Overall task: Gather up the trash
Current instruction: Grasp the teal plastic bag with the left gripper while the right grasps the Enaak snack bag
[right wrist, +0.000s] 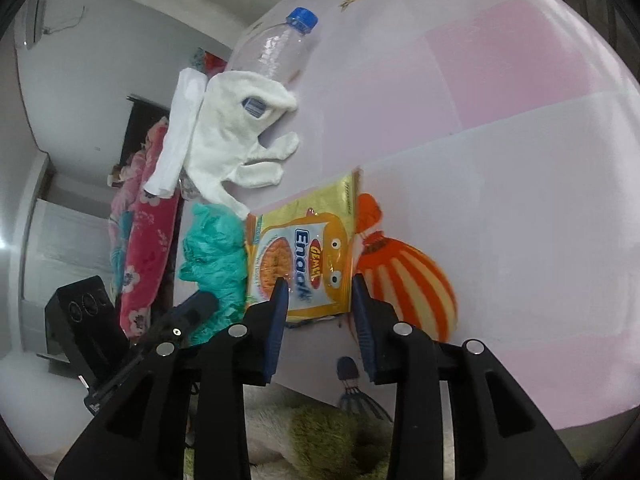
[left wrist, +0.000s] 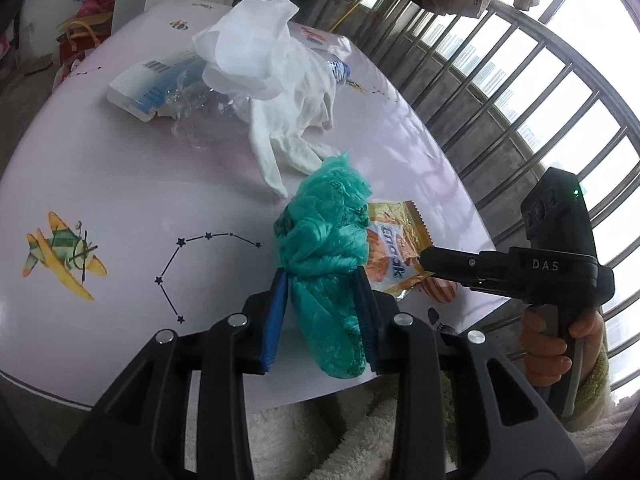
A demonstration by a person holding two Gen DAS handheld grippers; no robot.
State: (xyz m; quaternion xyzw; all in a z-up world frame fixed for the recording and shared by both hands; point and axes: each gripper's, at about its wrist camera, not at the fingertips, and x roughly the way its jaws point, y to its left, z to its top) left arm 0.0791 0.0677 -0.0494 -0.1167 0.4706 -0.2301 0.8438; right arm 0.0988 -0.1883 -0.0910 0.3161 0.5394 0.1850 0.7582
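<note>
left gripper [left wrist: 320,292] fingers clenched on crumpled green bag [left wrist: 324,240], held over the surface [left wrist: 120,200] | judged light, soft, slippery, best pinched mid-bundle | right gripper [right wrist: 318,292] fingers parted around snack wrapper [right wrist: 304,256]

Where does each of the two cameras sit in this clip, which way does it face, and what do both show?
Left wrist: on the left gripper, looking along its fingers, shut on the green plastic bag, across the table; the right gripper and holding hand show.
Right wrist: on the right gripper, open around the snack packet; the left gripper's body shows at the lower left.
Shared: bag, packet, white glove, bottle.
</note>
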